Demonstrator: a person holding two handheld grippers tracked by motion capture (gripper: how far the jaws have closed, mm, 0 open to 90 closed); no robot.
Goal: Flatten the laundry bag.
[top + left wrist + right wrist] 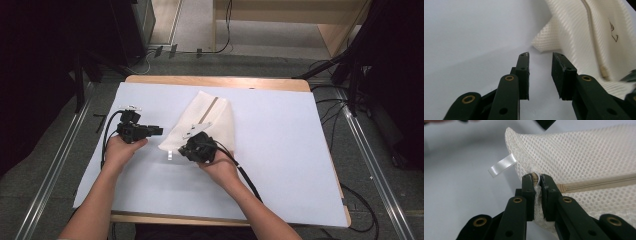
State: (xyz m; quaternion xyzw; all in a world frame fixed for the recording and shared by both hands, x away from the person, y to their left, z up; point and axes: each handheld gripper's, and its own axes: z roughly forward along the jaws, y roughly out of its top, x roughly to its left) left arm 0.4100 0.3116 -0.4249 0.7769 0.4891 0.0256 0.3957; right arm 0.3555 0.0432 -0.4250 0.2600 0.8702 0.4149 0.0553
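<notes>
The cream mesh bag (202,122) lies folded near the middle of the white-covered tabletop (280,150), its beige zipper (599,183) running along the upper face and a white ribbon loop (502,165) sticking out at the near corner. Your right hand-held gripper (537,178) has its jaws clamped on the mesh at the zipper's end, probably on the slider, though the fabric bunches over it and I can't be sure. Your left hand-held gripper (540,60) sits just beside the bag's corner with its jaws parted and nothing between them. To work the zipper cleanly, pin the fabric with the left one close to the zipper line first, then draw the right along the track, keeping the mesh taut and low.
</notes>
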